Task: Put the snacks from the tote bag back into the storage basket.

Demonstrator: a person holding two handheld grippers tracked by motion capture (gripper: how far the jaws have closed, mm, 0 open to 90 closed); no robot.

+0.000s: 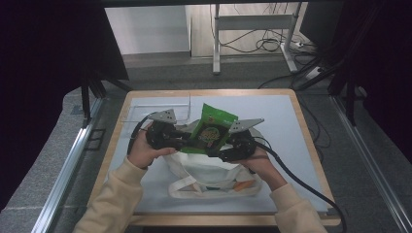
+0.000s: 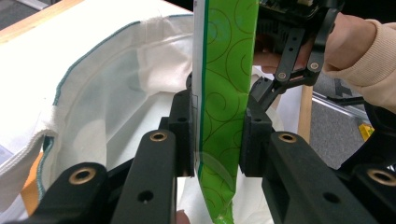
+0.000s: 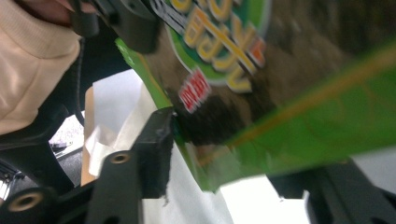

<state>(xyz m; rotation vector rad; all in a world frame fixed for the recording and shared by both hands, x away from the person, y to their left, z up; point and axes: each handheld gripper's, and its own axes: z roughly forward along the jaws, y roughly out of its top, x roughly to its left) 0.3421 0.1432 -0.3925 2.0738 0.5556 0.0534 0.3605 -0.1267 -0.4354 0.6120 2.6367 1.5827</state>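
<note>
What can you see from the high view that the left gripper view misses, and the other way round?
The high view takes in the whole table, both sleeves and the snack bag's printed front. The left gripper view gives the left hand-held gripper pads pressing the bag's swirl-patterned side. Both share the green snack bag, the white tote bag beneath it and the right hand-held gripper.

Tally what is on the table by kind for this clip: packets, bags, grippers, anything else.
Green snack packet: 1, held upright above the bag between both grippers
White cloth tote bag: 1, lying open with unclear contents showing inside
Handheld grippers: 2, the left gripper and the right gripper
Clear plastic box: 1, at the table's far left
Total: 5
</note>
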